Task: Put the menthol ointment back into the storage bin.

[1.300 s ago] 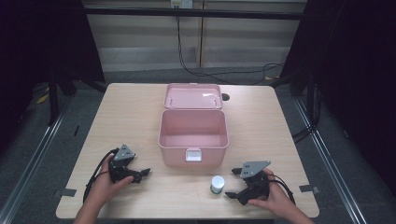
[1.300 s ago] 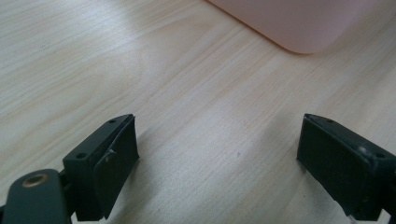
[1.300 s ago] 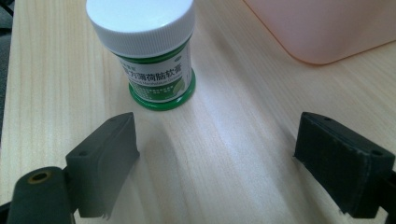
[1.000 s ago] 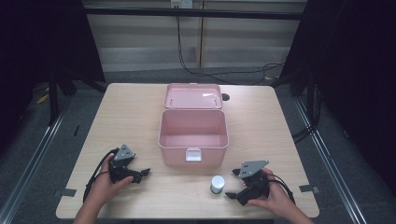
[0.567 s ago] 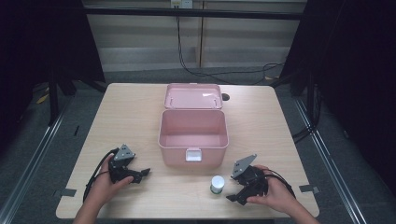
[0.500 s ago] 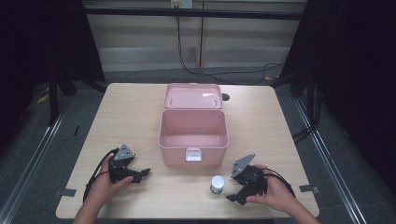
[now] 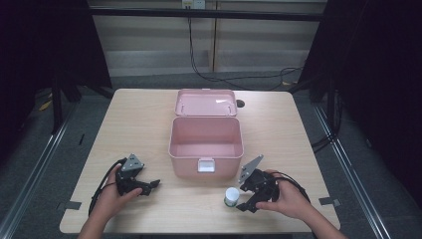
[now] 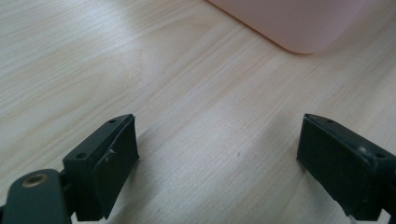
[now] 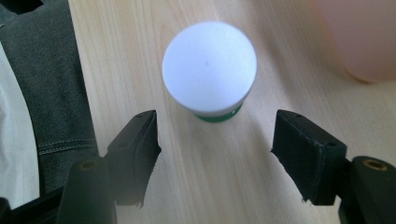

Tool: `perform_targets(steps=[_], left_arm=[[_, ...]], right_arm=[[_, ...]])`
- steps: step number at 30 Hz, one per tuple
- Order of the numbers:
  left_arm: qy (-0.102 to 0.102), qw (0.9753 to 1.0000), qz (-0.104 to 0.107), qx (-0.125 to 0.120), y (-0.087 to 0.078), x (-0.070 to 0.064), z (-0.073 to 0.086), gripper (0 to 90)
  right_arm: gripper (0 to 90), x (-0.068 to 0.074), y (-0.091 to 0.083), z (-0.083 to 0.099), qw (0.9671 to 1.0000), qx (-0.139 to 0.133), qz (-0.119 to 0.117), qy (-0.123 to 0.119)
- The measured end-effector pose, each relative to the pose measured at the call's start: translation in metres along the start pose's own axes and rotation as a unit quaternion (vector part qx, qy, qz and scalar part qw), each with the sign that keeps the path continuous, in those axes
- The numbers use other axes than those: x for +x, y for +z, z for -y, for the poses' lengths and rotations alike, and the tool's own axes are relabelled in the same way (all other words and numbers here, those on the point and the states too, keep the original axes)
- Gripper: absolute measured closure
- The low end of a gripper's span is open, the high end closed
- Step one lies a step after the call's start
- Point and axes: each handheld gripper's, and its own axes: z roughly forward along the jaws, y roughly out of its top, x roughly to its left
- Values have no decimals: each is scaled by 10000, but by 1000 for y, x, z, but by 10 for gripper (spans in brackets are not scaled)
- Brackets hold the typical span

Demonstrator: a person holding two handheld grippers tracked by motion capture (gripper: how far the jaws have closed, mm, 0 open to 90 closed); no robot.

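Jar first: a small round container with a white lid and green base (image 9: 209, 70) stands upright on the pale wooden worktop (image 7: 134, 124), just ahead of the right tongs (image 9: 215, 151) and centred between their spread jaws; neither jaw touches it, so nothing is grasped yet; its axis runs vertical, lid facing up toward the camera, and being round it favours no sideways direction. In the high view the same jar (image 7: 231, 196) sits just off the tips of the right tongs (image 7: 245, 199), with the open pink plastic box (image 7: 205, 147) beyond it, its hinged lid (image 7: 206, 102) thrown back flat on the far side and its inside bare as far as I can see. My judgement: the work is at its start; the approach is nearly complete, while closing on the jar, lifting it and probably setting it in the box all remain. The left tongs (image 7: 144, 186), released and wide apart, rest on the worktop with nothing between them, the box's rounded corner (image 8: 299, 28) ahead.
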Motion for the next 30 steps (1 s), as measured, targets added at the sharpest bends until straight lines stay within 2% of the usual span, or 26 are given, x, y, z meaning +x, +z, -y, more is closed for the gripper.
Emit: perform_targets(steps=[4, 8, 11, 14, 19, 23, 26, 28, 30], left_arm=[[4, 10000, 0, 0, 0, 0, 0, 118], [4, 10000, 0, 0, 0, 0, 0, 118], [5, 10000, 1, 1, 0, 0, 0, 118], [4, 10000, -7, -1, 0, 0, 0, 118], [7, 10000, 2, 3, 0, 0, 0, 118], [6, 10000, 0, 3, 0, 0, 0, 118], [9, 10000, 1, 3, 0, 0, 0, 118], [3, 10000, 0, 2, 0, 0, 0, 118], [6, 10000, 1, 2, 0, 0, 0, 118]], right_arm=[[345, -1, 0, -8, 10000, 45, -12, -12], [387, 0, 0, -16, 9997, 240, -40, -58], [401, 0, -1, -19, 9995, 299, -52, -38], [401, 0, -2, -24, 9992, 377, -23, -158], [414, 1, -3, -32, 9989, 440, -31, -173], [473, 3, -1, -39, 9980, 592, -42, -231], [495, 3, -1, -41, 9973, 664, -14, -298], [497, 4, -1, -43, 9969, 752, -29, -245], [498, 4, -2, -44, 9959, 839, -29, -348]])
